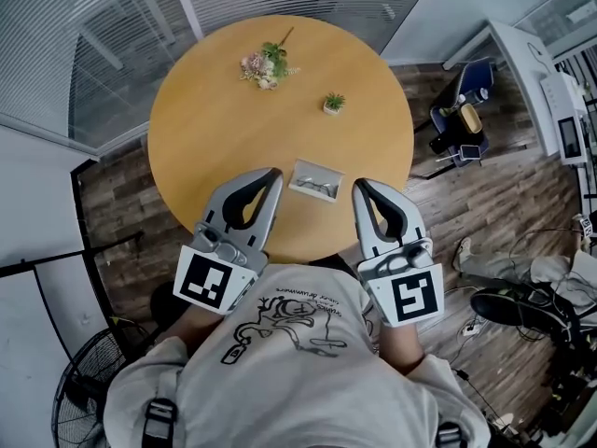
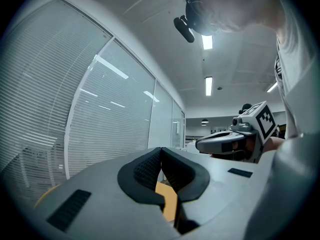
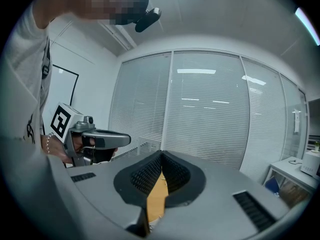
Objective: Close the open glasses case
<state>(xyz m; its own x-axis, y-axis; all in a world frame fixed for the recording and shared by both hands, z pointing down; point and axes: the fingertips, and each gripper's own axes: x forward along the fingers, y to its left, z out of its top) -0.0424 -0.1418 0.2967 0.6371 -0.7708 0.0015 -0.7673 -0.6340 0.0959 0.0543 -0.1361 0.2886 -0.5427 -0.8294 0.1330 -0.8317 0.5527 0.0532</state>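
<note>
I see the open grey glasses case [image 1: 308, 169] lying near the front edge of the round light-wood surface [image 1: 215, 129], with a pair of glasses [image 1: 320, 187] inside it. The left tool [image 1: 272, 175] is held just left of the case. The right tool [image 1: 359, 188] is held just right of it. The case lies between the two tips, and I see no contact with either.

- Left tool: jaws together, tips meeting, nothing between them.
- Right tool: same condition, tips meeting, empty.

Farther back on the surface lie a small bunch of flowers [image 1: 266, 64] and a small green potted plant [image 1: 333, 103], both well apart from the case.
</note>
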